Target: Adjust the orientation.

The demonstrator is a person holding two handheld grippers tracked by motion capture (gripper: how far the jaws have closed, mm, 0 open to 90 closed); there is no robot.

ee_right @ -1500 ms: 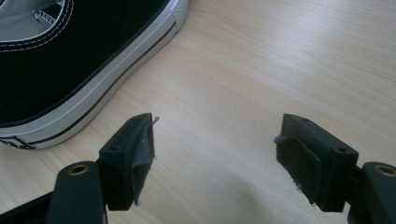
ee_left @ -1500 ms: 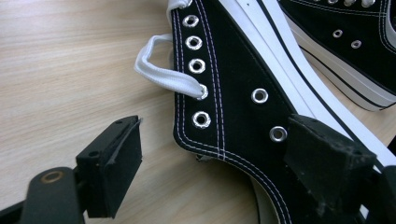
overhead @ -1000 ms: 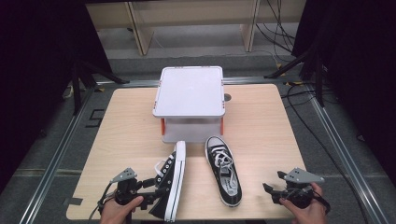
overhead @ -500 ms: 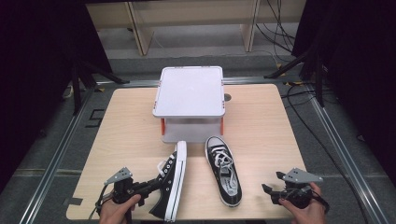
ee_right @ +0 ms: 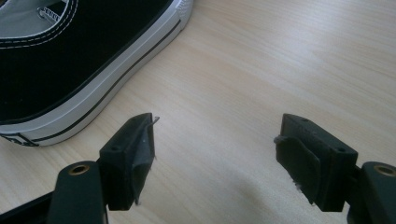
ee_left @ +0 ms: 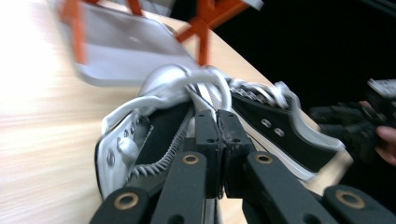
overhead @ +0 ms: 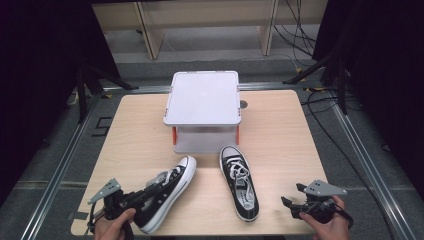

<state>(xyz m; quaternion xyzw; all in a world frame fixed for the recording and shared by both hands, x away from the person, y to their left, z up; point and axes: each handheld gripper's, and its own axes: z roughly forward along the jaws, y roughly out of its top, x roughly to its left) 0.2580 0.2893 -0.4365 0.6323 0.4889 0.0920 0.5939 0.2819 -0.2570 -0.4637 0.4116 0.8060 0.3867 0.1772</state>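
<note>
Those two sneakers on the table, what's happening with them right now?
The left gripper has just closed its jaws on the left sneaker, gripping it at the collar and tilting it up off the table. The right gripper waits open beside the right sneaker, which lies flat in front of the white rack.

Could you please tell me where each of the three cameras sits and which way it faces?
High view: above the person's side, looking forward and down on the table; both hands and tongs show.
Left gripper view: rides the left tongs, looking along shut jaws clamped on the left shoe.
Right gripper view: rides the right tongs, open over bare wood.
Shared: high and right gripper views both show the right shoe.
</note>
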